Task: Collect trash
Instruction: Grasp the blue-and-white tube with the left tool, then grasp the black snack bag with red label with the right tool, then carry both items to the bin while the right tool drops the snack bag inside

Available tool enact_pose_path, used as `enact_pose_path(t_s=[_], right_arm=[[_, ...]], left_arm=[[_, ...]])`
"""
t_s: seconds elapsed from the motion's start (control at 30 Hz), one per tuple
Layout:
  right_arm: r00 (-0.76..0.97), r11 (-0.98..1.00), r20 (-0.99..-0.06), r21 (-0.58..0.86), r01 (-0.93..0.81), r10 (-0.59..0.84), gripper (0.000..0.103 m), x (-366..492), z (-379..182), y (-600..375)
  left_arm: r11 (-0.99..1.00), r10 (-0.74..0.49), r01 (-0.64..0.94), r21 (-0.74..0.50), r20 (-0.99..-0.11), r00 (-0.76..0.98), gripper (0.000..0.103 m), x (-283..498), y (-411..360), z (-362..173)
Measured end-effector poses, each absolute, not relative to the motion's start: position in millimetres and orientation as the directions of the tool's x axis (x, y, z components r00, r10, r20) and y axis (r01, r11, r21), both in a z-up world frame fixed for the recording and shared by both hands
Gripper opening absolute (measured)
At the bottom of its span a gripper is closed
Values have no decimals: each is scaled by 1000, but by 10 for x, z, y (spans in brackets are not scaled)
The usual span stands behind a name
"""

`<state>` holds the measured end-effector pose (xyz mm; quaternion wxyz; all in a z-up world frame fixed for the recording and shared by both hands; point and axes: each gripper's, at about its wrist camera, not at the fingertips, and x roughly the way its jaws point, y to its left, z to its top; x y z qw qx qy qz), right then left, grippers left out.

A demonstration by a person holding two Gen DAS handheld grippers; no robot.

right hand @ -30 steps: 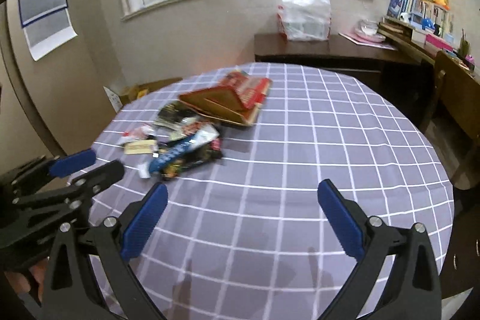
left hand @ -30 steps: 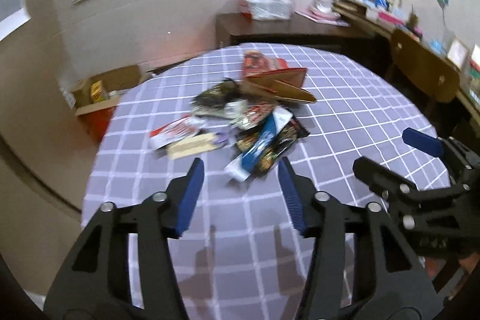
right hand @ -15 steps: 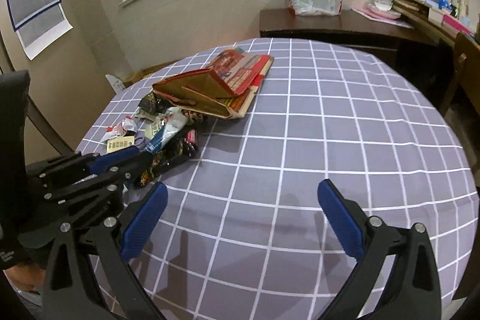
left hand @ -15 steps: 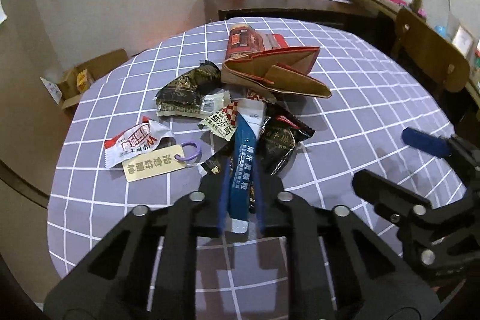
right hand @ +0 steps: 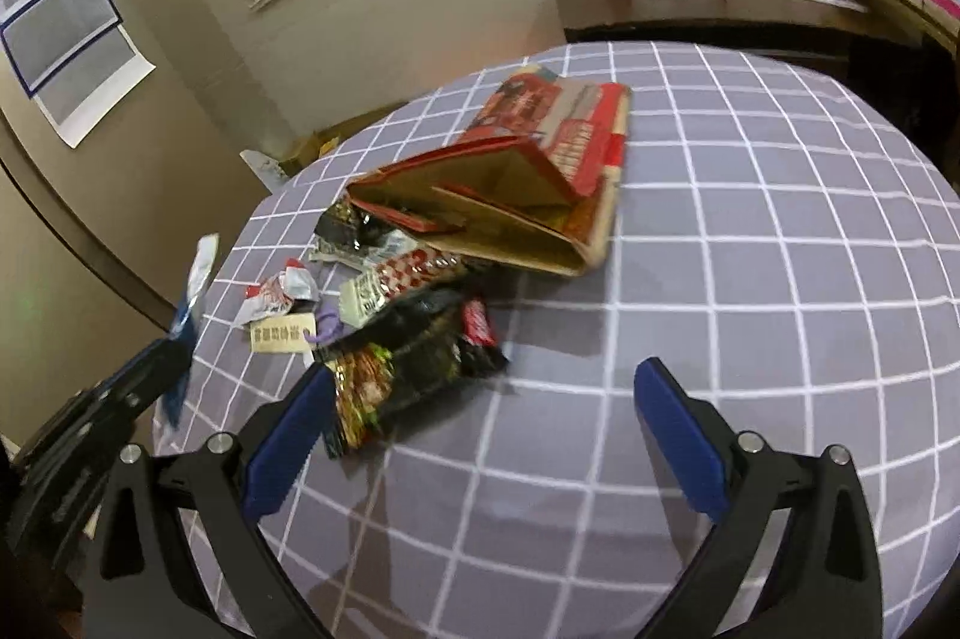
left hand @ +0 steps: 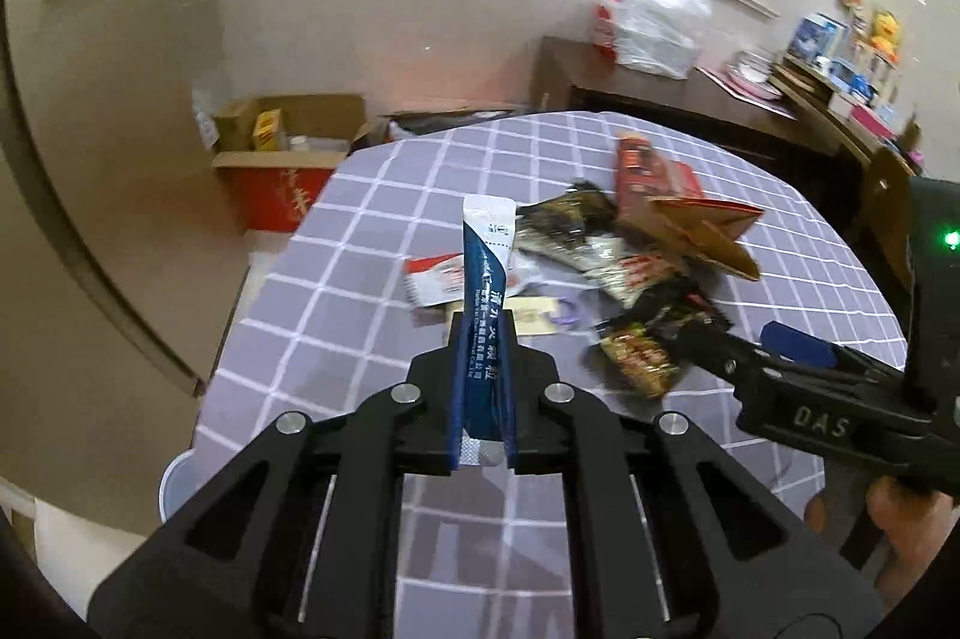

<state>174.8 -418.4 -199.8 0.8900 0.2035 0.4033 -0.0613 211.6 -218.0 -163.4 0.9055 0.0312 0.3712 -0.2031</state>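
Note:
My left gripper is shut on a long blue and white sachet and holds it lifted above the table's left side; it also shows in the right wrist view. My right gripper is open and empty, low over the table, its left finger beside a dark snack wrapper. A pile of wrappers lies on the checked tablecloth, with a flattened red and brown carton behind it.
An open cardboard box stands on the floor past the table's far left edge. A sideboard with a white plastic bag is at the back. A wooden chair stands at the right. A paper tag lies by the wrappers.
My left gripper closed on the blue sachet, lifted it off the pile and swung left. My right gripper moved forward and down toward the dark wrapper.

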Motion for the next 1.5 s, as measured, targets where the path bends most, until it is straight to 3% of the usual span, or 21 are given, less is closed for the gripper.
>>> enact_pose_path(t_s=[0.1, 0.17, 0.23, 0.3, 0.9, 1.13, 1.5], right_arm=[[677, 924, -735, 283, 258, 36, 68, 1812, -2007, -4103], [669, 935, -743, 249, 253, 18, 58, 1846, -2004, -4069], [662, 943, -749, 230, 242, 12, 22, 1863, -2000, -4050], [668, 946, -744, 223, 234, 10, 18, 1833, -1984, -4054], [787, 970, -614, 224, 98, 63, 14, 1203, -1288, -3032], [786, 977, -604, 212, 0, 131, 14, 1221, -1190, -2325], [738, 968, -628, 193, -161, 248, 14, 1497, -1286, -1165]], left_arm=[[920, -342, 377, -106, -684, 644, 10, 2128, -2059, -1631], [920, -348, 375, -115, -681, 644, 10, 2120, -1992, -1612], [918, -356, 376, -125, -676, 645, 10, 2095, -1940, -1593], [916, -363, 378, -133, -672, 645, 10, 2058, -1915, -1569], [903, -422, 369, -221, -615, 666, 10, 1590, -1086, -1280], [903, -430, 340, -264, -592, 682, 10, 1470, -486, -1295], [933, -343, 186, -307, -611, 713, 10, 1500, 595, -1543]])
